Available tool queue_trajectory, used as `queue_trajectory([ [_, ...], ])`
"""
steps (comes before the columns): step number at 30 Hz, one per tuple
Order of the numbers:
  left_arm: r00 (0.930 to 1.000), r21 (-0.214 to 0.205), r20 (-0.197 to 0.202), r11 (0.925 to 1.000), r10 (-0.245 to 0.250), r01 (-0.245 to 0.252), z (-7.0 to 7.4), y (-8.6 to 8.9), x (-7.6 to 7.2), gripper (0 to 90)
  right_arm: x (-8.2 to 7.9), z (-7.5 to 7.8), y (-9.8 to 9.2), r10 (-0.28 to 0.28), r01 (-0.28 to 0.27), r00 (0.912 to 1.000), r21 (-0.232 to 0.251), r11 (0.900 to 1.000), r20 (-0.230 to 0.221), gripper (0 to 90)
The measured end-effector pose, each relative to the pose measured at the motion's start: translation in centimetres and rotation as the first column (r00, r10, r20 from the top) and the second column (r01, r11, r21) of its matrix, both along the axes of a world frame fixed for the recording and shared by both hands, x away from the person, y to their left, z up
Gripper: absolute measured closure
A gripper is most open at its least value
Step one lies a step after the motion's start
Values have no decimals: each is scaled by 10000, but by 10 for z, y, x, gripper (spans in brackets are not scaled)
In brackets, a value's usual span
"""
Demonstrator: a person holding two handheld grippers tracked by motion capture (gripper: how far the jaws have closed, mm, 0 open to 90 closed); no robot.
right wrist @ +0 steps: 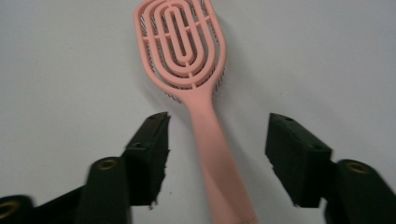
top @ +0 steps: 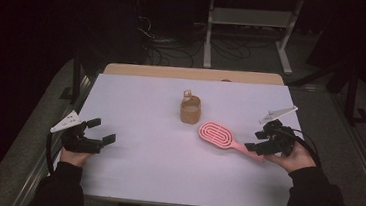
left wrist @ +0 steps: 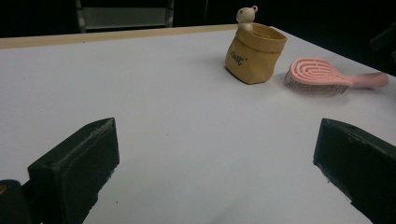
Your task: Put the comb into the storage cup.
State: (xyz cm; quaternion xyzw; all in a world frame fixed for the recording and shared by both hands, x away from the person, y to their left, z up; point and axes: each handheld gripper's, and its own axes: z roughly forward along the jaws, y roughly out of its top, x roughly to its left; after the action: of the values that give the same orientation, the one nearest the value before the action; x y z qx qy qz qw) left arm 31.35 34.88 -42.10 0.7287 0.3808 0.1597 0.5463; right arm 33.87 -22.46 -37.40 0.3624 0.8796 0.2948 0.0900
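Note:
A pink hairbrush (top: pixel 218 135) lies on the white table (top: pixel 156 151), bristles down, its handle pointing toward the right hand. In the right gripper view the brush handle (right wrist: pixel 212 154) runs between the spread jaws without touching either pad. My right gripper (top: pixel 259 141) is open over the handle end. A small tan fabric pouch (top: pixel 190 109) with a little bear figure on its rim stands upright behind the brush, also seen as the pouch (left wrist: pixel 254 53) in the left gripper view beside the hairbrush (left wrist: pixel 317 74). My left gripper (top: pixel 104 130) rests open at the table's left side, nothing between its jaws.
A wooden strip (top: pixel 193 74) borders the table's far edge. Beyond it stand a white metal frame (top: pixel 247 33) and cables on a dark floor. A dark post (top: pixel 76 73) stands off the table's left corner.

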Motion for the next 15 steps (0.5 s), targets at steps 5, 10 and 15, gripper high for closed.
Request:
queue_trajectory([
  [5, 10000, 26, -33, 10000, -17, 17, -1, 0, 1, 1, 5, -5, 0, 17, -19, 9999, -206, 9998, -131, 131],
  [10, 10000, 23, -37, 10000, -25, 25, -1, 0, 1, 1, 8, -7, 0, 62, -67, 9997, -207, 9998, -241, 14],
  [15, 10000, 64, -58, 10000, -69, 69, -1, -1, 1, 1, 12, -12, 4, 58, -74, 9995, -500, 9987, -310, 0],
])
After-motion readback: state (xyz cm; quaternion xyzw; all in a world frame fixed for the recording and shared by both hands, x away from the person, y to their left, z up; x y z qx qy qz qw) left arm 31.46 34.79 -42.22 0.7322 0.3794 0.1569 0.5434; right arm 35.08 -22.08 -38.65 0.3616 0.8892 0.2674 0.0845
